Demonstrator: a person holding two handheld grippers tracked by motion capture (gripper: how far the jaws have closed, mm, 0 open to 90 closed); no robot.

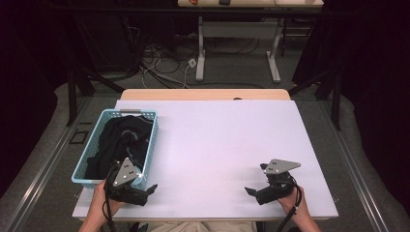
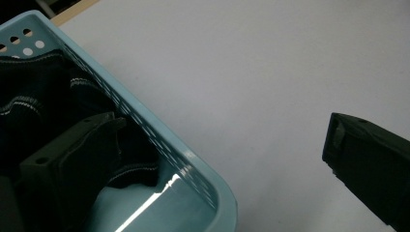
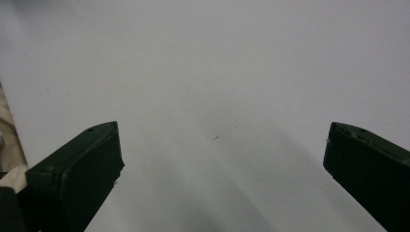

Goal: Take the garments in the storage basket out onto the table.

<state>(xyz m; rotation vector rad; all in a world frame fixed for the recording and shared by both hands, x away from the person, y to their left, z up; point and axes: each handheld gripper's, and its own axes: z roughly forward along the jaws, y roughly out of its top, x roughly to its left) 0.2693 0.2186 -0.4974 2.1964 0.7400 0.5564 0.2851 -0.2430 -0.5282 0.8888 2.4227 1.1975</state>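
A light blue perforated basket stands on the left side of the white table, with black clothing heaped inside it. My left gripper is open at the basket's near right corner. In the left gripper view, one jaw hangs over the black clothing inside the basket, and the other is over the bare table, so my left gripper straddles the rim. My right gripper is open near the table's front right, and nothing lies between the jaws of this gripper above the white table.
Beyond the table's far wooden edge are floor cables and the white legs of another desk. Dark curtains hang on both sides. A cream cloth edge shows at the left of the right gripper view.
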